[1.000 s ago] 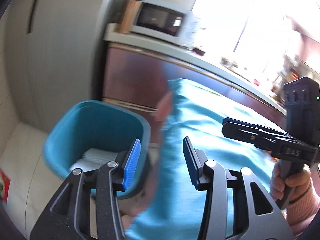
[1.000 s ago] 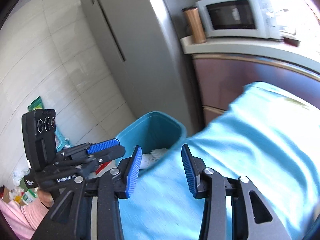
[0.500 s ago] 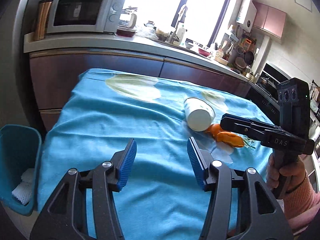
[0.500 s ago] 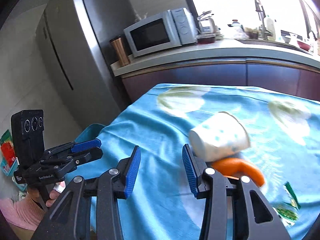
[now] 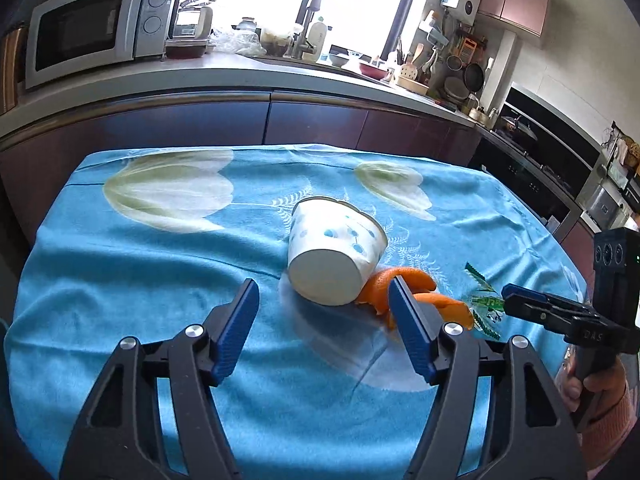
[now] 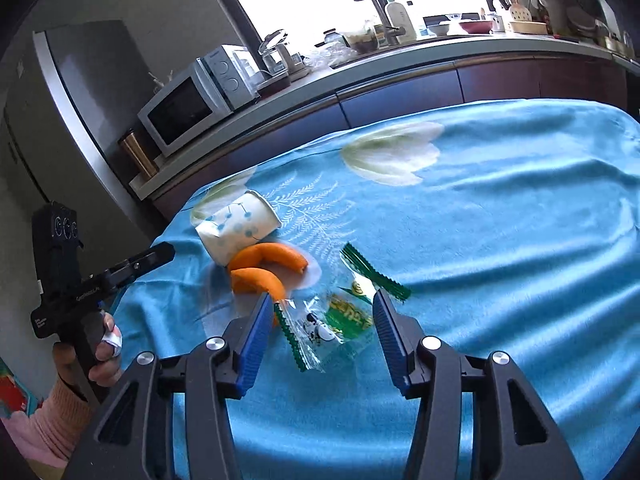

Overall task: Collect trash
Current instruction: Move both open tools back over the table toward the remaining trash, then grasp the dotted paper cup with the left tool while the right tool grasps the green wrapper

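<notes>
A paper cup (image 5: 336, 260) lies on its side near the middle of the desk, its base facing the left wrist camera, on a blue cloth (image 5: 120, 280) printed with pale tulips. Touching its lower side are curls of orange peel (image 6: 264, 268), and just beside the peel lies a clear snack wrapper (image 6: 332, 320) with green zigzag edges (its print too small to read). The left gripper (image 5: 324, 316) hovers short of the cup, its jaws opening, nothing pressed between the pads. The right gripper (image 6: 318, 332) hangs over the wrapper, jaws also opening, the wrapper lying between them but not pinched. Behind the desk runs a kitchen counter with a microwave (image 5: 92, 28) and a sink tap under a bright window.
</notes>
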